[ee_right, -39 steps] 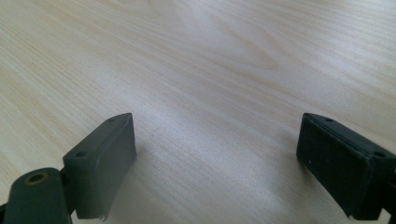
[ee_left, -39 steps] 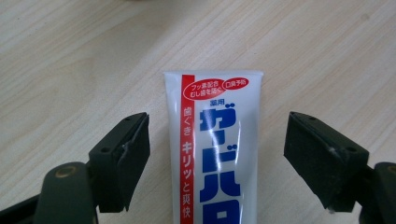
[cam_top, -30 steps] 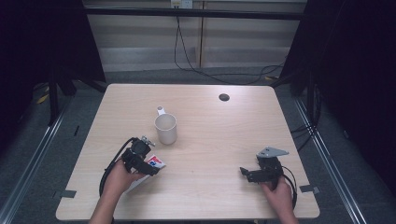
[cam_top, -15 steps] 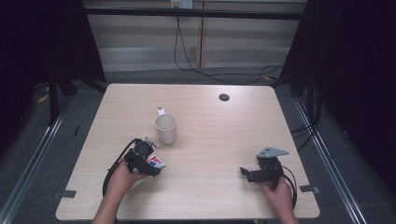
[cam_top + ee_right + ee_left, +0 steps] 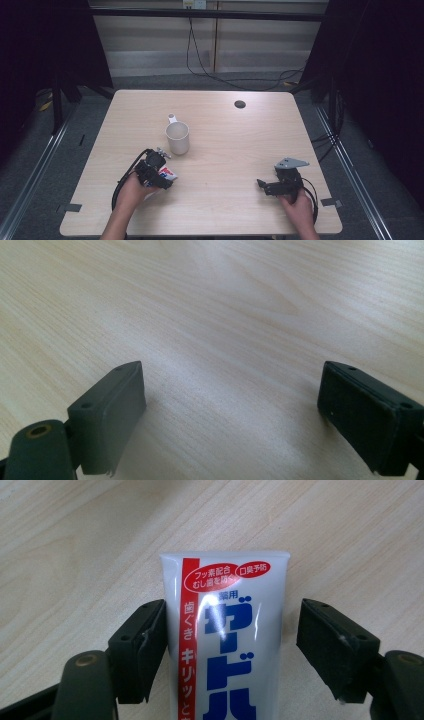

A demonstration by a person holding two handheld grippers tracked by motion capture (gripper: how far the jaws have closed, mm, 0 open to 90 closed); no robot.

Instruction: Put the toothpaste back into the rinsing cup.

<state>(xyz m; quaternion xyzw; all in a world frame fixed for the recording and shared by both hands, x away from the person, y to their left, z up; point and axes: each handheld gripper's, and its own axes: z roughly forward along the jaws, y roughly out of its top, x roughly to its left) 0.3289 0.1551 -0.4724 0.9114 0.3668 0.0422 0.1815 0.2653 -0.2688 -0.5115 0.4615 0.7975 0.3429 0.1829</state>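
toothpaste tube (image 5: 227,640) lying on the desk (image 5: 225,125) at near left, long axis running straight between the left tongs (image 5: 227,650); jaws parted, one touching, one just off, not clamped; right tongs (image 5: 230,415) wide open, empty, well apart at near right; mug (image 5: 177,138) just beyond the tube.

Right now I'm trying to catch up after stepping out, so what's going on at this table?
A person holds a gripper in each hand at a wooden table. The left gripper has its jaws around a toothpaste tube: one jaw touches it, the other stands just off, so it isn't clamped. A cream mug stands upright just beyond. The right gripper is open over bare wood, holding nothing.
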